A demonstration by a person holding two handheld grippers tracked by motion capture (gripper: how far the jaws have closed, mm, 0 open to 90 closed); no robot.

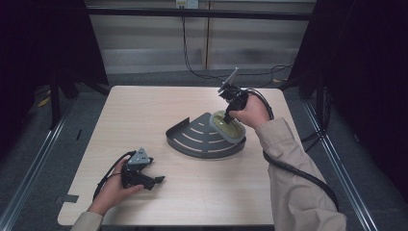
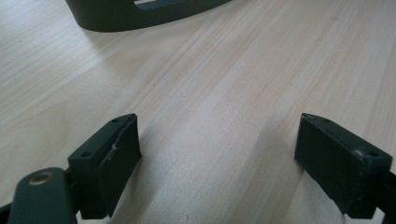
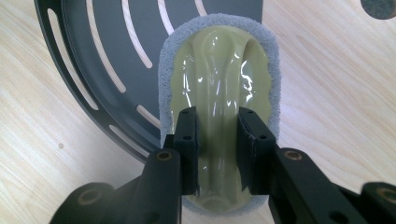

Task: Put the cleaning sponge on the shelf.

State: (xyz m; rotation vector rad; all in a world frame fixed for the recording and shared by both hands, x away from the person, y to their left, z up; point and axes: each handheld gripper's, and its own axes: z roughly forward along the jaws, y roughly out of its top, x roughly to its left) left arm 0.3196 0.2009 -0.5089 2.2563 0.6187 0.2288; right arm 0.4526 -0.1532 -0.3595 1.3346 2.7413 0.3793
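A dark grey fan-shaped slotted tray [image 1: 199, 139] lies in the middle of the light wooden table [image 1: 144, 110]. On its right end rests an oval scrubbing pad [image 1: 227, 126] with a glossy yellow-green plastic handle and a grey sponge rim [image 3: 268, 60]. My right gripper [image 3: 217, 149] points down onto it and is shut on the raised ridge of the handle [image 3: 218, 93], its pads pressing both sides. In the high view that gripper [image 1: 230, 113] stands over the tray's right end. My left gripper [image 1: 156, 180] rests near the table's front left, open, with bare wood between its fingers [image 2: 119, 158].
The tray's curved dark wall [image 2: 140, 16] lies ahead of the left gripper. Black cables [image 1: 298, 171] trail from both grippers across the table. A metal frame post [image 1: 55, 101] stands at the left, and rails run along the floor on both sides.
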